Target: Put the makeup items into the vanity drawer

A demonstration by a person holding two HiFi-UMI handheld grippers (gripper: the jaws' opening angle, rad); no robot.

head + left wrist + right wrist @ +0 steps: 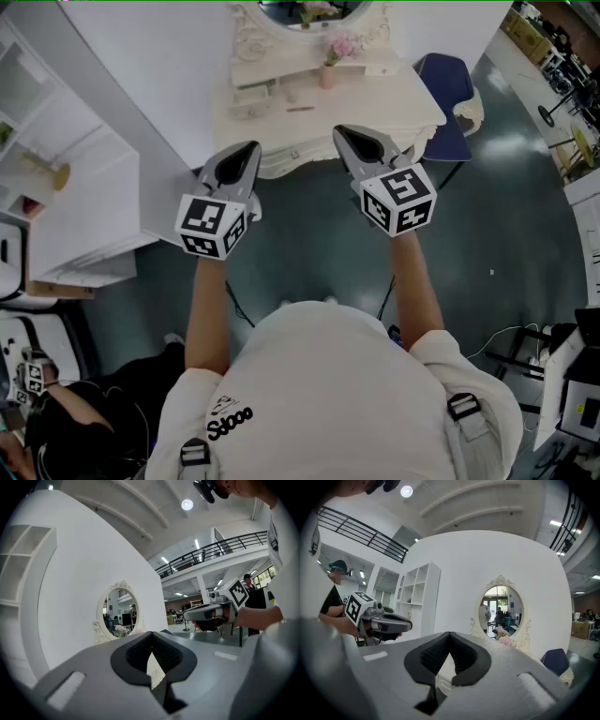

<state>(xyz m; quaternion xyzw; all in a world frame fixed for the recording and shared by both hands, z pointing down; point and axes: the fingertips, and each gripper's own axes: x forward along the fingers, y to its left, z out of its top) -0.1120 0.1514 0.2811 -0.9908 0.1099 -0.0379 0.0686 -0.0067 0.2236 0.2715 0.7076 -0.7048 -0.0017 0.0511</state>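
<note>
Bright even daylight, fisheye-warped edges, dark corner vignetting

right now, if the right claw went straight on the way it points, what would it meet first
Most likely the white vanity: the right claw, shut and empty, aims at its front edge. Depth is unclear, but nothing shows in the gap between them.

Looking down on a dark green floor (309, 234). Seeing a white shelf unit (94, 202) standing at the left, against a white partition wall (187, 66), and a blue chair (448, 94) sitting at the right. Noting pink flowers (339, 47) rising from a small vase. Spotting cardboard boxes (530, 33) lying in the far right corner, a person in dark clothes (66, 431) crouching at the lower left, and a black balcony railing (215, 550) running high above, near a round ceiling lamp (187, 504).
</note>
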